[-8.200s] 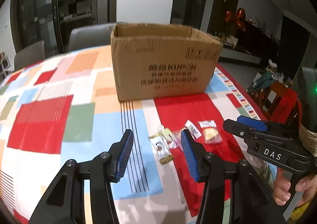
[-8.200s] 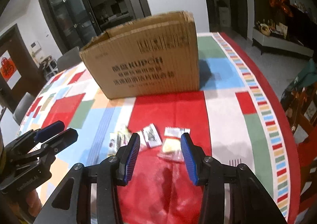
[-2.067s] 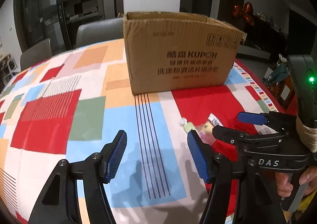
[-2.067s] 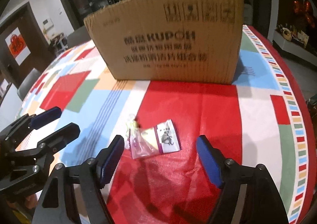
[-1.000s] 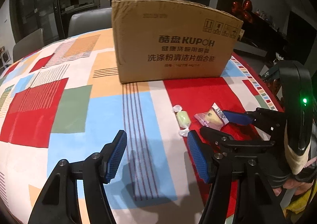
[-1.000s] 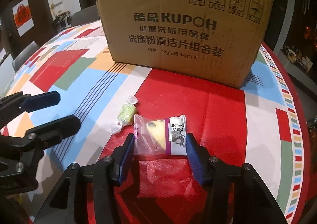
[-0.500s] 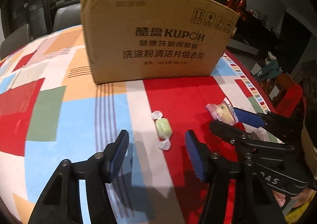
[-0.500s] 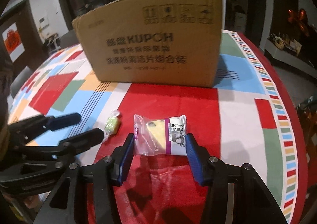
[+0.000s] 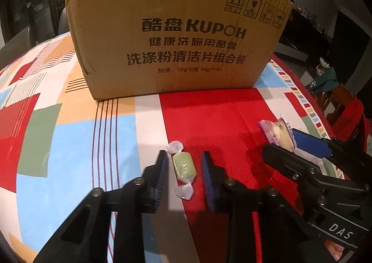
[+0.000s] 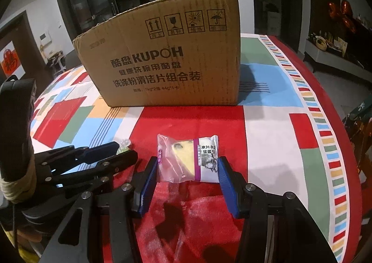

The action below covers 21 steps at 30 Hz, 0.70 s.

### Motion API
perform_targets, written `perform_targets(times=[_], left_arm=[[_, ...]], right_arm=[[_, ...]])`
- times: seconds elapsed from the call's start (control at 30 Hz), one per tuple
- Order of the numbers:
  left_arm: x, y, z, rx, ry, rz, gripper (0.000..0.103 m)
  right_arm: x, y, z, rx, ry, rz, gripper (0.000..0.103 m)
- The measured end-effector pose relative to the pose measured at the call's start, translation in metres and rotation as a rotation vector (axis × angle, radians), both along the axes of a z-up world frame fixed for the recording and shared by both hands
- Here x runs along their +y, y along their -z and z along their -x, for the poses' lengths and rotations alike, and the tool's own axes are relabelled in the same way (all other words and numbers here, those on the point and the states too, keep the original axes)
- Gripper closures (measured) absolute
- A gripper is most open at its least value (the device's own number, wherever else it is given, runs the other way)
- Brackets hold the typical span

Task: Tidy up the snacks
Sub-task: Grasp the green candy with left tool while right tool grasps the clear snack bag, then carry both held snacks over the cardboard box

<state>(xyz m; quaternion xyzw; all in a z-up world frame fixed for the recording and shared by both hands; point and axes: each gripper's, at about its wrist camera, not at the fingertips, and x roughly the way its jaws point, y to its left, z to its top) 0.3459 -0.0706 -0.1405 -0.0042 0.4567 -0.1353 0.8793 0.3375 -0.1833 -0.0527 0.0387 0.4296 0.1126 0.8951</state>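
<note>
A green wrapped candy (image 9: 184,166) lies on the tablecloth between the fingers of my left gripper (image 9: 184,178), which is open around it, with gaps on both sides. My right gripper (image 10: 187,175) is shut on a clear snack packet with a yellow cake and a purple-white label (image 10: 188,160), held above the red cloth. The packet (image 9: 277,132) and the right gripper (image 9: 302,153) also show in the left wrist view at the right. The left gripper (image 10: 109,153) shows at the left of the right wrist view, with the candy (image 10: 123,144) partly hidden behind it.
A brown cardboard box marked KUPOH (image 9: 172,37) stands upright on the table behind the snacks; it also shows in the right wrist view (image 10: 162,63). The patchwork tablecloth (image 9: 58,137) covers the round table. Chairs and dark furniture stand beyond the table edge.
My left gripper has moved forward and narrowed around the green candy. My right gripper has kept hold of the packet and lifted it slightly.
</note>
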Motion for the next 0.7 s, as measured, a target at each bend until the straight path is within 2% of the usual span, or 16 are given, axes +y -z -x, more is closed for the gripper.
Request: perform_targets(times=[0.27,0.7], left_arm=[[0.003,-0.007,0.005,-0.007,0.003,0.021,0.083],[0.027,-0.061,0.043,-0.106,-0.011,0.075,0.084]], right_arm=[[0.001,-0.009,0.002,-0.018,-0.001,0.005,0.051],[0.008,-0.048,0.021,-0.086,0.002,0.002,0.051]])
